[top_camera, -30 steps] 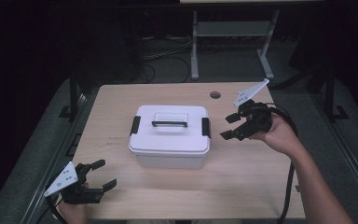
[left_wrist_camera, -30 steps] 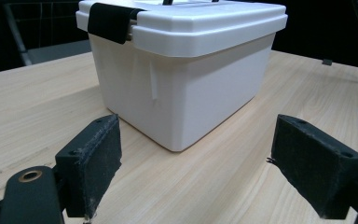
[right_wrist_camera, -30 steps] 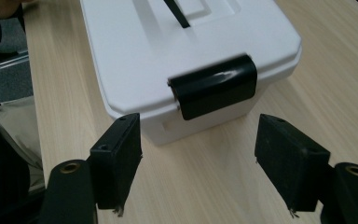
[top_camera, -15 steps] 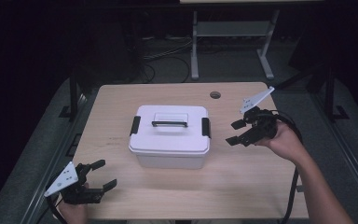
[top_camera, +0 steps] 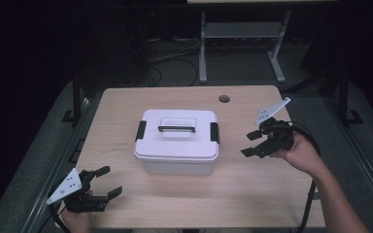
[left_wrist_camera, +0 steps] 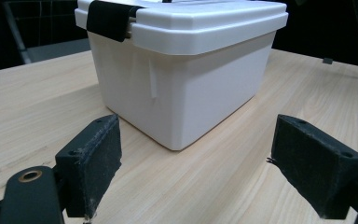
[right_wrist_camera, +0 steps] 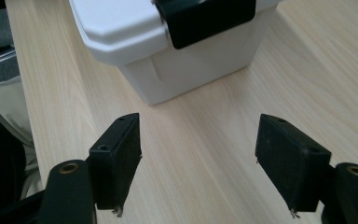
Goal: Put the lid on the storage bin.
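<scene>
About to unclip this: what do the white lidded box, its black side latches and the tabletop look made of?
White lidded box: probably moulded plastic, smooth with a slight sheen, rounded edges.
Black side latches: likely plastic too, matte, hooked over the lid's rim.
Tabletop: pale wood or wood-look laminate, with straight grain lines; which one is unclear.

The white plastic lidded box (right_wrist_camera: 177, 51) is cut off by the right gripper view's top edge, its contents hidden

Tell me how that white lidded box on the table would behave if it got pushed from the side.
The white box looks like rigid plastic, so it probably won't flex. Its flat, wide base on the smooth wooden table suggests sliding rather than tipping. The black latches appear closed, so the lid likely stays on.
</scene>
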The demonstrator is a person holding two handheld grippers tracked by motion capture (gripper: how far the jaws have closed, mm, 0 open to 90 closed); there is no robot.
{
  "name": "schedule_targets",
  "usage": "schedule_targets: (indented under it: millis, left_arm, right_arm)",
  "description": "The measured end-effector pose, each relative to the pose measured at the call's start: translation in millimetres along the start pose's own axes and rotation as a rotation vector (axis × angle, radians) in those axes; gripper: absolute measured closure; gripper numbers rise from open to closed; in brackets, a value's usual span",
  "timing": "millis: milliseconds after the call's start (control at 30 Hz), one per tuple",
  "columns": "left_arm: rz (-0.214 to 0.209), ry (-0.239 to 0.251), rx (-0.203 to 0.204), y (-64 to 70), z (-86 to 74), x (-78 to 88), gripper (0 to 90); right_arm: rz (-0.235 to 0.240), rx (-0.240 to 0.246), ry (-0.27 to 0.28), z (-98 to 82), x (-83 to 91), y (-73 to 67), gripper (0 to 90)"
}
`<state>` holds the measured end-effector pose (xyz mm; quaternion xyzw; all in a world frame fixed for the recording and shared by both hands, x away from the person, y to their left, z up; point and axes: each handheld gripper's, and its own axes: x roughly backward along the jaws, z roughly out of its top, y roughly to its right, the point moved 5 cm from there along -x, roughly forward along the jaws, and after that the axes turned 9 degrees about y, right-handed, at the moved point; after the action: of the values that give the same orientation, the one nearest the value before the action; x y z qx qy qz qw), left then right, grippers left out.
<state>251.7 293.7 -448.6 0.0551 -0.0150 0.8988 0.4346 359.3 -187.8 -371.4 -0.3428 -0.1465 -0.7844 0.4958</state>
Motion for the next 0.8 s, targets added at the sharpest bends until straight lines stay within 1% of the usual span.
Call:
schedule_targets:
  millis: [133,267,467,667,800]
  left_arm:
    - [0.001,-0.002,0.004,-0.3,-0.4,-0.1,15.7]
    - [0.0,-0.002,-0.002,0.0,-0.1,-0.3,15.7]
    - [0.001,-0.003,-0.001,-0.2,-0.2,-0.2,15.7]
    - [0.0,-0.003,-0.001,0.1,-0.2,-0.4,15.7]
    - [0.001,-0.004,-0.001,0.2,-0.4,-0.5,15.7]
  right_arm:
    - [-0.002,-0.01,-0.006,-8.1,-1.1,1.0,30.6]
    - [-0.003,-0.023,-0.014,-15.4,-1.7,1.4,30.6]
    - [-0.006,-0.036,-0.013,-24.1,-1.5,2.5,30.6]
    - [-0.007,-0.044,-0.023,-35.2,-3.2,2.6,30.9]
    - [-0.005,-0.059,-0.021,-42.7,-4.0,2.8,30.9]
